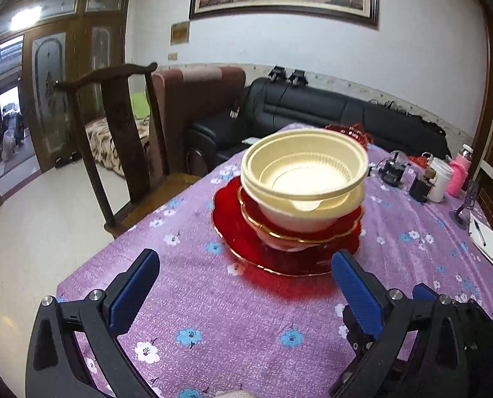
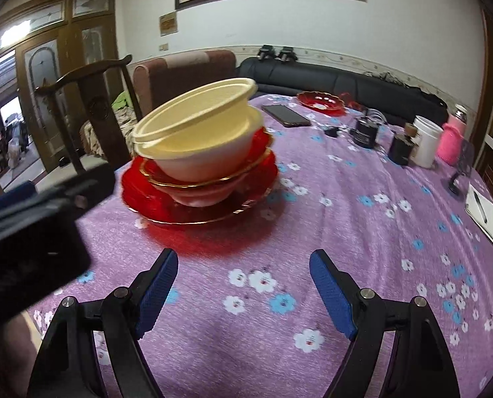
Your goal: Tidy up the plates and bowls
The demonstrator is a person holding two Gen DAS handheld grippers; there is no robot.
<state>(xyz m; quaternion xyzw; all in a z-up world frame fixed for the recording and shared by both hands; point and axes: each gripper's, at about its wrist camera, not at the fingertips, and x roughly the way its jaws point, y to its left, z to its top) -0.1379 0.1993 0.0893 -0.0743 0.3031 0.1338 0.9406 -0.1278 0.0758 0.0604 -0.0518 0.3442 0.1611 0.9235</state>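
Two grippers are held low over the purple floral tablecloth [image 1: 213,315], both pointed at the same pile of dishes. Nearest in the left wrist view, the left gripper [image 1: 243,280] is seen with its blue pads spread as wide as they go and nothing between them; only cloth lies in the gap. In the right wrist view, the right gripper [image 2: 243,285] is likewise spread, a little less widely, and empty.

Just beyond the fingertips stands the stack: a large red plate [image 1: 273,258] on the cloth, a white bowl [image 1: 281,243] on it, a smaller gold-rimmed red plate [image 1: 329,229] above that, and two nested cream bowls [image 1: 304,172] on top. The top bowls are tilted and sit off-centre, so the pile is judged unsteady.

From the left gripper the stack lies straight ahead and slightly right of the midline, with the right pad close to the large plate's near rim. From the right gripper it lies ahead and to the left, further off, with the left gripper's body [image 2: 30,225] intruding at that side. The left hand is therefore judged the nearer. The bowls are round, so no long axis governs the approach.

Farther back, a separate red dish [image 2: 321,101] is left beside a phone [image 2: 286,115].
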